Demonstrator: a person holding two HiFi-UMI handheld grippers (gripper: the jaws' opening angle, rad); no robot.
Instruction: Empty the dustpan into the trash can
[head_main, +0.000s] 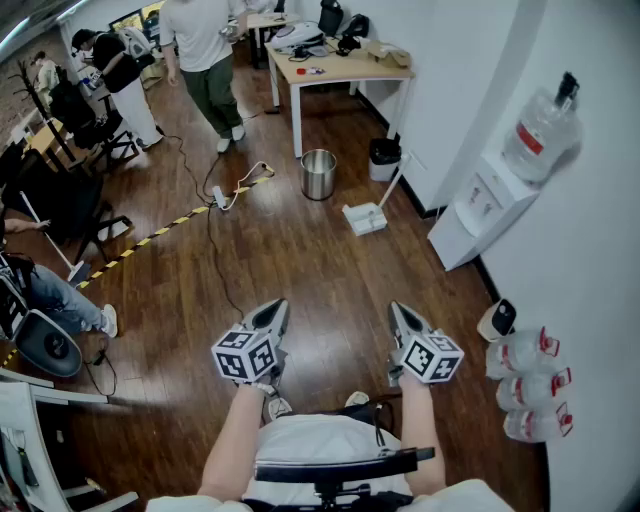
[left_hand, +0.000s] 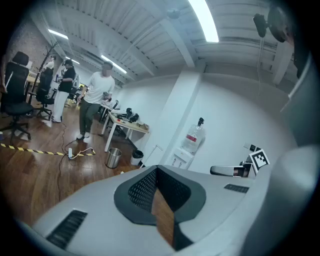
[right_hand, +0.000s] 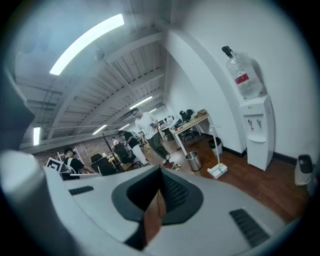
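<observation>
A white dustpan (head_main: 365, 217) with a long upright handle stands on the wood floor near the far wall. In the right gripper view the dustpan (right_hand: 218, 171) shows too. A steel trash can (head_main: 318, 174) stands just left of it, and a small black bin (head_main: 384, 158) sits by the wall. My left gripper (head_main: 272, 313) and right gripper (head_main: 398, 312) are held side by side at waist height, well short of the dustpan. Both point forward and slightly down. Each is shut with nothing in it. In the left gripper view only the dustpan handle (left_hand: 152, 150) shows above the left gripper (left_hand: 157, 168).
A wooden desk (head_main: 340, 68) stands behind the bins. A water dispenser (head_main: 484, 205) and spare bottles (head_main: 530, 385) line the right wall. A cable and striped tape (head_main: 160, 233) cross the floor. People stand at the far left, and one sits at the left edge.
</observation>
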